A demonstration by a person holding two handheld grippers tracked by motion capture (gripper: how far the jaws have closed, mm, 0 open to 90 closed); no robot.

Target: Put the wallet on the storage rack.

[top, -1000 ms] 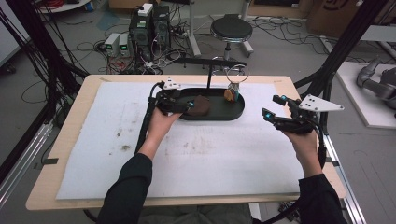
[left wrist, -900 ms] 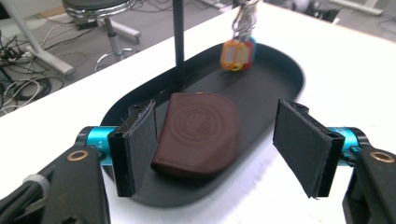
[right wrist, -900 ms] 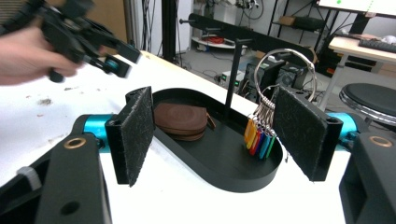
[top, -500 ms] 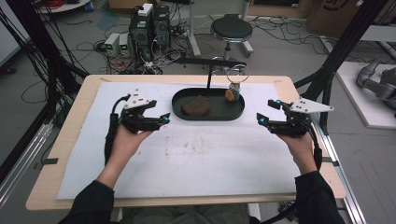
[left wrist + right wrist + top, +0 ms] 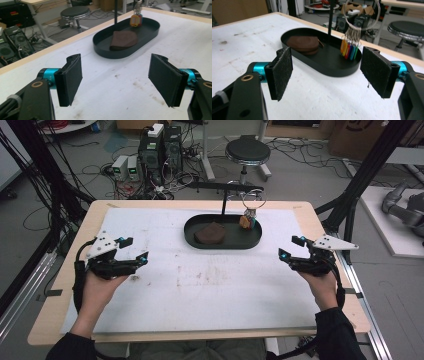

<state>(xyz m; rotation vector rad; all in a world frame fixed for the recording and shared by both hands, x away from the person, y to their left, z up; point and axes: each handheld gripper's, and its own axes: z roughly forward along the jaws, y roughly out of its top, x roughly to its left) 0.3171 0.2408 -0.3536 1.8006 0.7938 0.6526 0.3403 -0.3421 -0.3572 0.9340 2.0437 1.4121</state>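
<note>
A black oval tray (image 5: 252,240) (image 5: 145,40) (image 5: 337,68) lies at the far middle of the white mat. In its left half rests a brown folded pouch (image 5: 210,233) (image 5: 124,39) (image 5: 303,44). A black post stand rises from the tray, and a ring of colourful key tags (image 5: 246,221) (image 5: 136,20) (image 5: 349,49) hangs from it over the tray's right end. My left gripper (image 5: 135,249) (image 5: 115,80) hovers open over the mat's left side, empty. My right gripper (image 5: 291,247) (image 5: 325,75) stands open and empty at the mat's right side.
The white mat (image 5: 210,280) covers a wooden table (image 5: 65,270) and carries faint brown stains at its middle. Beyond the far edge stand a stool (image 5: 247,151), computer boxes (image 5: 159,147) and cables on the floor. Black frame posts flank both sides.
The left hand drew back from the tray to the mat's left side and left the brown pouch lying in the tray. The right gripper slid slightly nearer the front.
</note>
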